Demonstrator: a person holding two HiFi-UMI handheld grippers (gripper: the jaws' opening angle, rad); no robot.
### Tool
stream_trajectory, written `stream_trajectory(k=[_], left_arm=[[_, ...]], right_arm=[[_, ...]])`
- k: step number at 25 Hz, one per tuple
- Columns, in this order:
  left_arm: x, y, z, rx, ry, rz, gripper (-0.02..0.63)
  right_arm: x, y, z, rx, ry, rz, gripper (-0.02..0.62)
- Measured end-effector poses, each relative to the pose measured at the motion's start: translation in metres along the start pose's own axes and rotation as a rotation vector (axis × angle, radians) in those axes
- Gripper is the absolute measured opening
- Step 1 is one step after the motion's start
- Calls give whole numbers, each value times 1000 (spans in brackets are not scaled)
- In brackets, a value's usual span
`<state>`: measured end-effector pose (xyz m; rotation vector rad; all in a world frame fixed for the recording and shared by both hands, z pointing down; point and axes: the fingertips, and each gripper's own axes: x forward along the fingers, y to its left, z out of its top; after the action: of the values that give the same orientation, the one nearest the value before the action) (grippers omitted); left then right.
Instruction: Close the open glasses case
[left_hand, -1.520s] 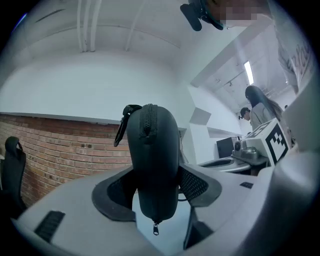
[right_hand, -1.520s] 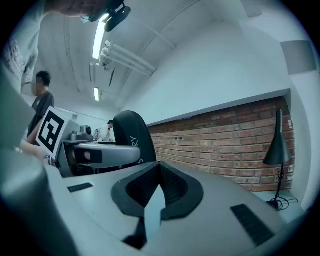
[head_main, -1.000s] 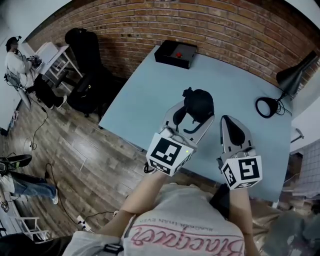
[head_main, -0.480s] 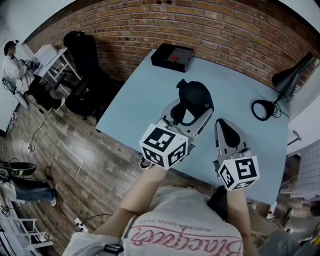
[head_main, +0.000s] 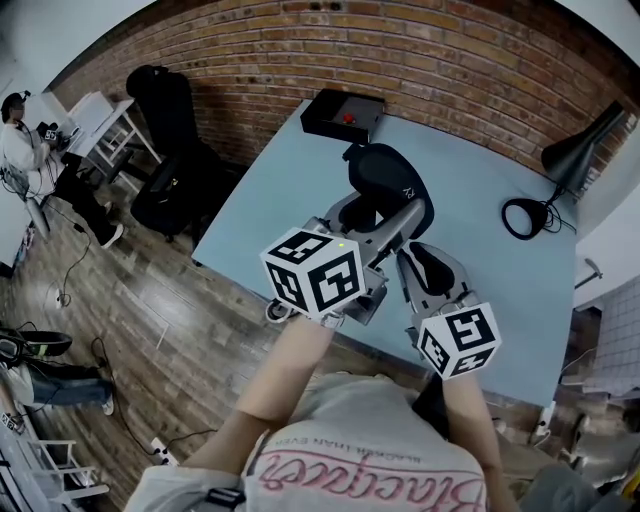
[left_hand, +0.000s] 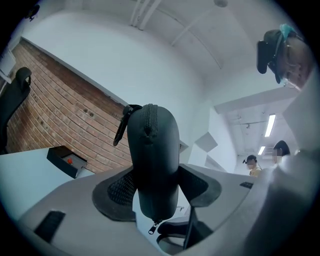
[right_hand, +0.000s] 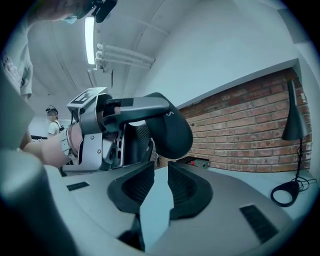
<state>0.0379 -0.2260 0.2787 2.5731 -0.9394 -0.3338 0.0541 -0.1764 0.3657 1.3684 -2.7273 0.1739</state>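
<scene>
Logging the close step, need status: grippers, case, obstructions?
Left gripper shut on case, held off table. Right gripper empty, jaws just opening. Case looks zipped shut. Nothing in the way.

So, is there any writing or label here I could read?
Pink script on the person's white shirt: upside down, not legible.
White logo on the black zippered glasses case: too small.
Square markers on the two white cubes: patterns, no words.

Glasses case (left_hand: 152, 160) is matt black cloth; table (head_main: 290, 190) smooth; wall (head_main: 450, 60) rough brick.
</scene>
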Motion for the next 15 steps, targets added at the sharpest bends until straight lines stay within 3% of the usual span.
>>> stream_trajectory(k=[13,15], left_arm=[[-7,6,2,-58,-32,67,262],[-8,7,2,-67,-35,72,262]], right_arm=[[18,10,2,86,-22,-44,80],[19,10,2,93,-22,-47,58]])
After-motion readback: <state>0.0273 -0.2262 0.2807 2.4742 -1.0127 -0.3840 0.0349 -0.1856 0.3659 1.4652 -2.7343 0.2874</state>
